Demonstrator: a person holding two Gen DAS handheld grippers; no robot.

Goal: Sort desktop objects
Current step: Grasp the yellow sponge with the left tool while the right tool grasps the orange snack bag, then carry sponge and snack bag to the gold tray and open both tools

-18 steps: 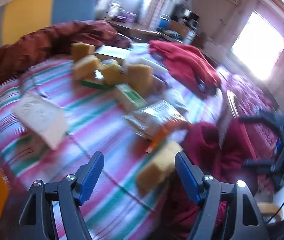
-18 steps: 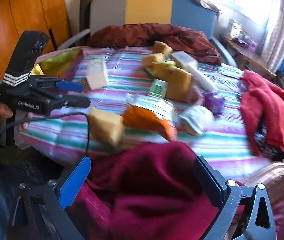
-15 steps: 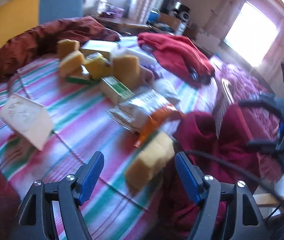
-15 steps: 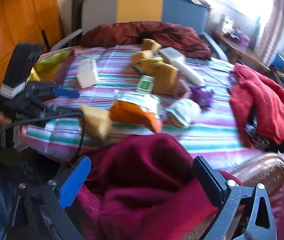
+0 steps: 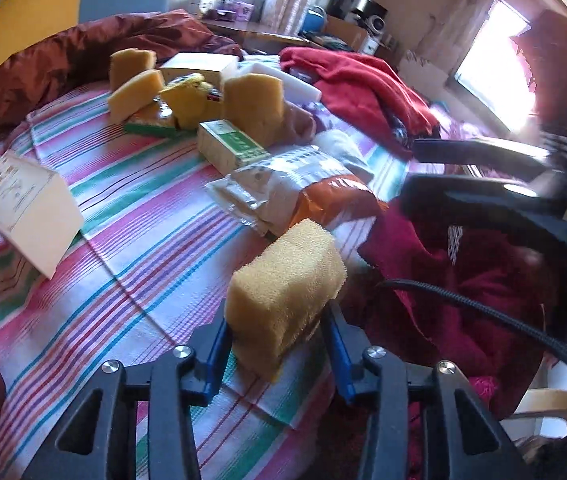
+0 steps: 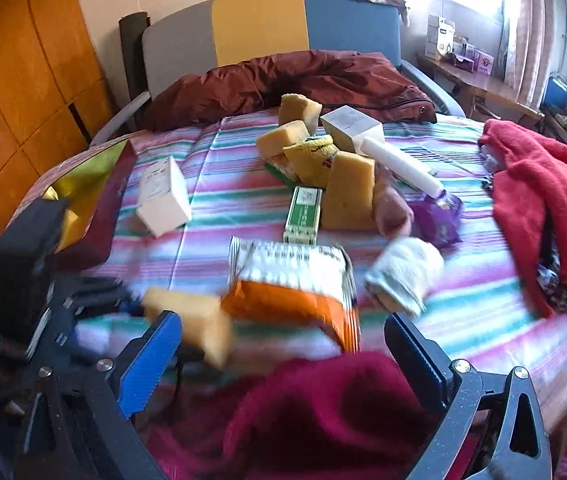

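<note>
Low centre of the left wrist view: yellow sponge (image 5: pixel 283 296) clamped in left gripper (image 5: pixel 277 354), long axis running up-right, away from the camera. Just beyond: orange packet (image 5: pixel 315 200), green box (image 5: pixel 231 146). Lower right: maroon cloth (image 5: pixel 463 292). Right gripper (image 6: pixel 283 354) spread wide, empty.

The left claw (image 5: pixel 277 350) had closed its blue pads on a yellow sponge (image 5: pixel 283 292) at the near edge of the striped bedspread (image 5: pixel 123 240). Just beyond the sponge lay an orange-and-white packet (image 5: pixel 295 196), then a green-and-white box (image 5: pixel 229 148) and a cluster of more sponges (image 5: pixel 187 92). A white carton (image 5: pixel 27 204) lay well apart at the left, tilted.
</note>
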